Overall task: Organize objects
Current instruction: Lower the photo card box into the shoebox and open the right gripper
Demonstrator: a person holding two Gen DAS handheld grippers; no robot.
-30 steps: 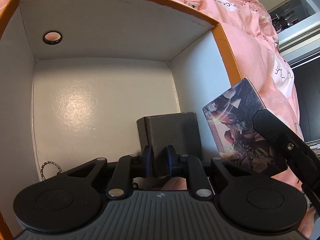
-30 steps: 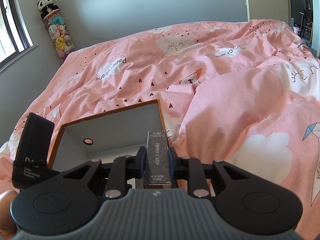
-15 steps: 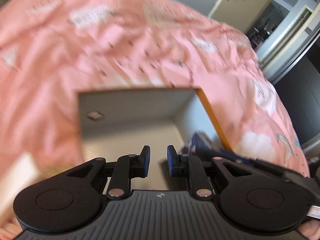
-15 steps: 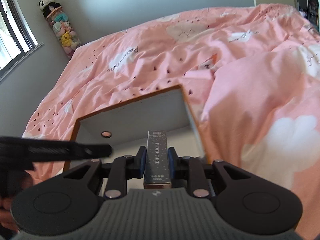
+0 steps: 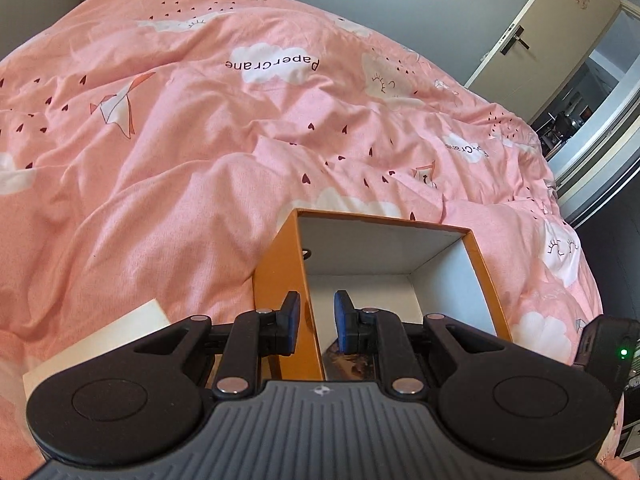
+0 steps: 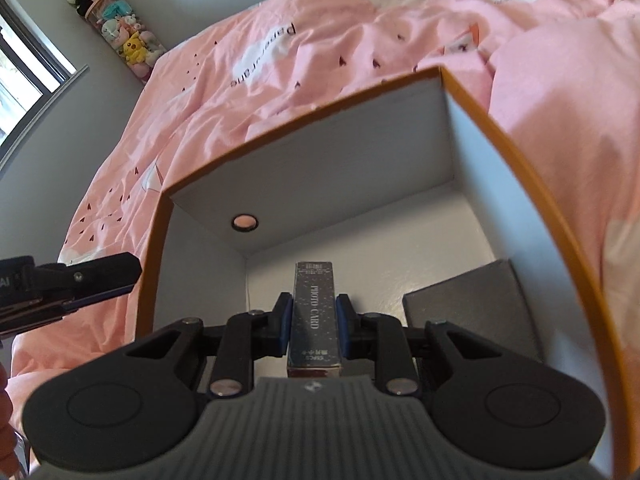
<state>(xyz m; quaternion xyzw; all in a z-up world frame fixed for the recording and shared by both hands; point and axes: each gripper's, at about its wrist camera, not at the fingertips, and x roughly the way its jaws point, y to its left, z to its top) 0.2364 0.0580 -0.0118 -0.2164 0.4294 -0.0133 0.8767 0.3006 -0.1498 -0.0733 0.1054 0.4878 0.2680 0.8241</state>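
Note:
An orange box [image 6: 520,152] with a white inside lies open on the pink bedspread [image 6: 320,52]. My right gripper [image 6: 314,308] reaches into it, shut on a narrow dark photo card box [image 6: 314,312] held lengthwise between the pads. A dark grey box [image 6: 472,308] stands inside against the right wall. My left gripper [image 5: 317,308] hovers above the orange box's [image 5: 280,280] left wall, its pads a little apart with nothing held. A printed picture box [image 5: 352,360] shows just below them. A left gripper finger [image 6: 100,276] pokes in beside the box.
A round hole [image 6: 245,223] pierces the box's far wall. A pale flat card [image 5: 100,340] lies on the bedspread [image 5: 160,160] left of the box. A tube of plush toys [image 6: 116,36] stands by the window wall, and a door [image 5: 540,40] is at the far right.
My left gripper has risen out of the box, away from the grey box, and now stands over the left wall. My right gripper has come down into the box with the photo card box.

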